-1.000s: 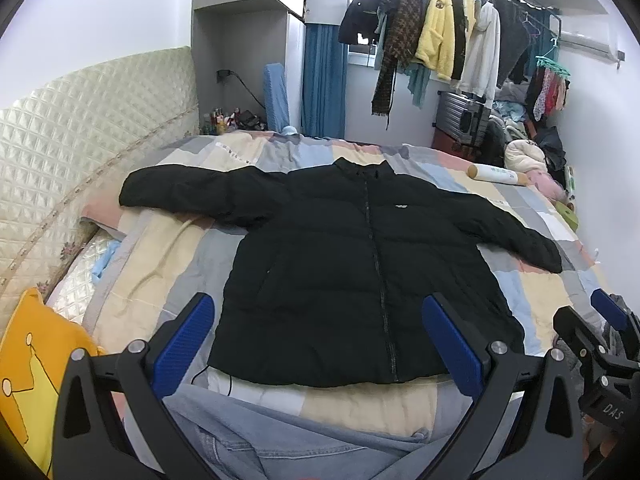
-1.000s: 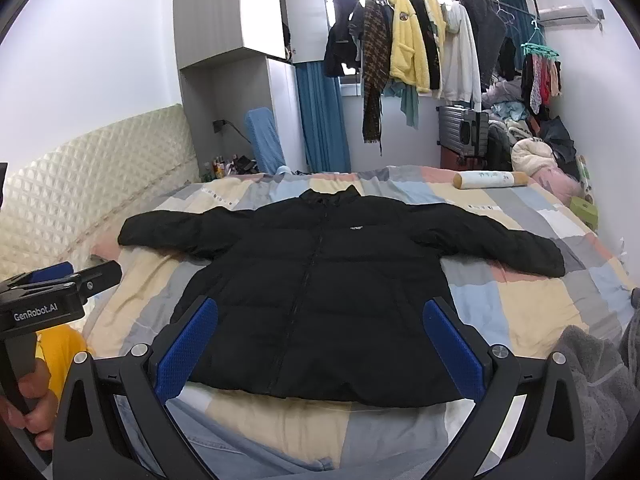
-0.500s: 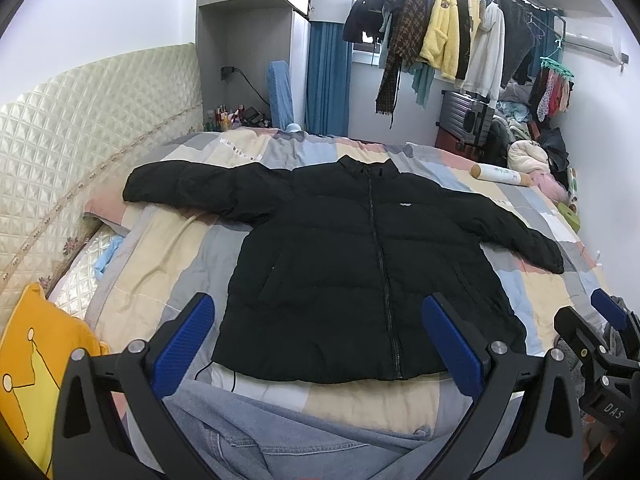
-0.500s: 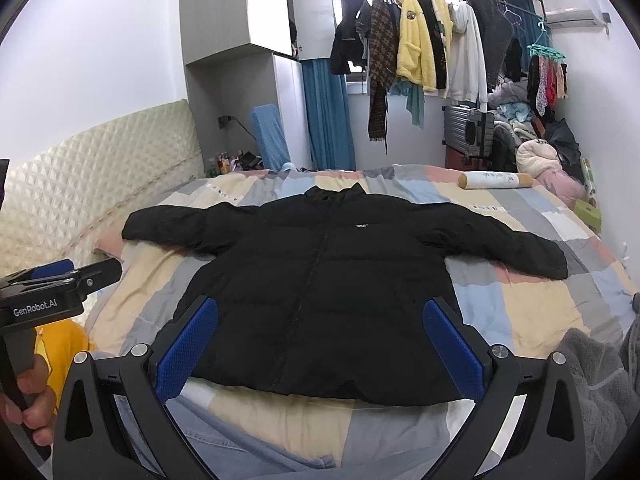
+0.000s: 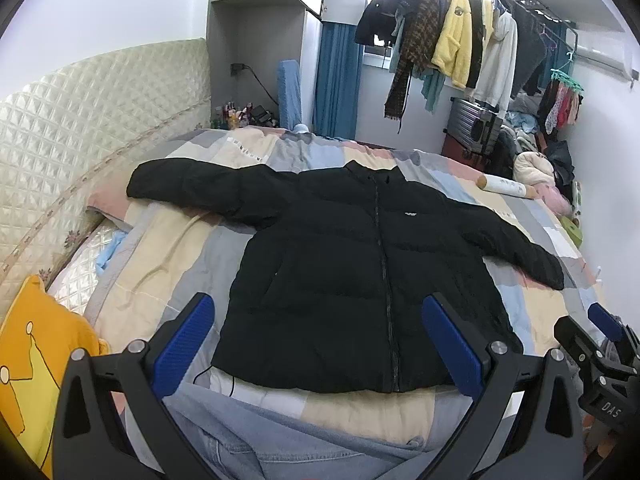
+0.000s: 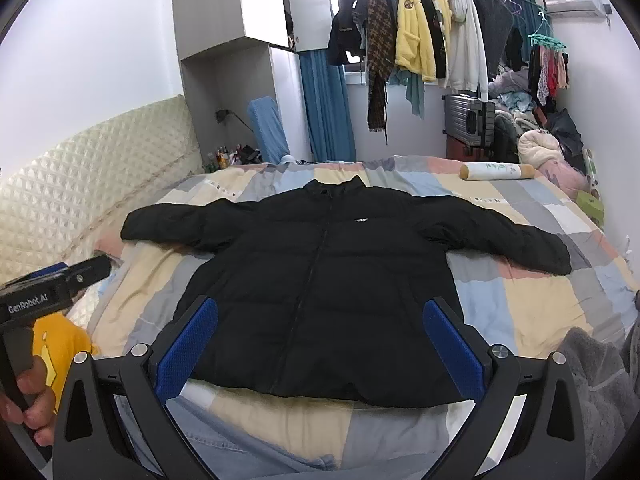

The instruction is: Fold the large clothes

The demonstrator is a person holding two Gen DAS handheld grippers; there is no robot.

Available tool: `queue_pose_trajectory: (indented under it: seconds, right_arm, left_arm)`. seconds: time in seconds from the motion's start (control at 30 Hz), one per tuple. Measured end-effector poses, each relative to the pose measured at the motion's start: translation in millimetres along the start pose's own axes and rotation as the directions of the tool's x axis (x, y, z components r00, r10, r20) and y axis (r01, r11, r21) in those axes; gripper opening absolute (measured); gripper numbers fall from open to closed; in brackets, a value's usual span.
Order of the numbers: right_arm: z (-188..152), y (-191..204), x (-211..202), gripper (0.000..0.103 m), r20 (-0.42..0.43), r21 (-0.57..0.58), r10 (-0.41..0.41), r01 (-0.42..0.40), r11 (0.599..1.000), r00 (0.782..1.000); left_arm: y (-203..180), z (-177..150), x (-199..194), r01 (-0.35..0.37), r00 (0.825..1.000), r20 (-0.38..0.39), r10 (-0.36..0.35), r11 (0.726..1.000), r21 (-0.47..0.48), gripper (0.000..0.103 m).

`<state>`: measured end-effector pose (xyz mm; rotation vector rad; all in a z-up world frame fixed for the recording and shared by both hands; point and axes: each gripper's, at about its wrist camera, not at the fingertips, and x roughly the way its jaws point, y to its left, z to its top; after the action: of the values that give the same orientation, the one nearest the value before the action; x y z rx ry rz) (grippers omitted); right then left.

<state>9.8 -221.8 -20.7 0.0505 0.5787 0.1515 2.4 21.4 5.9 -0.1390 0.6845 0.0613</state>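
Observation:
A black puffer jacket (image 5: 352,272) lies flat, front up and zipped, on the patchwork bedspread (image 5: 168,248), both sleeves spread out to the sides. It also shows in the right wrist view (image 6: 320,280). My left gripper (image 5: 318,344) is open and empty, held above the jacket's hem. My right gripper (image 6: 320,344) is open and empty, also above the hem. The right gripper shows at the right edge of the left wrist view (image 5: 600,352). The left gripper shows at the left edge of the right wrist view (image 6: 52,292).
A quilted headboard (image 5: 80,120) runs along the left. A yellow pillow (image 5: 28,360) lies at the near left. A white roll (image 6: 496,171) lies at the bed's far right. Clothes hang on a rail (image 6: 420,32) behind. Jeans (image 5: 280,440) lie at the near edge.
Both grippers have risen and tilted slightly, so the jacket sits a little lower in view. The jacket has not moved.

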Motion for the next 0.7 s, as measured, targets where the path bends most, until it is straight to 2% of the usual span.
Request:
queue_pose_trajectory:
  seconds: [0.37, 0.53, 0.7]
  right_arm:
    - [39, -6, 14, 0.103, 0.007, -0.005, -0.006, 0.006, 1.000, 1.000]
    - [54, -18, 25, 0.103, 0.023, -0.001, -0.017, 0.017, 1.000, 1.000]
    - [64, -34, 44, 0.103, 0.046, 0.023, -0.060, 0.059, 0.998, 0.997]
  left_arm:
    - [-16, 50, 5, 0.016, 1.000, 0.015, -0.016, 1.000, 0.008, 0.103]
    - [-25, 69, 18, 0.065, 0.998, 0.020, -0.065, 0.998, 0.008, 0.103]
    - [-44, 93, 35, 0.117, 0.992, 0.047, -0.118, 0.993, 0.028, 0.103]
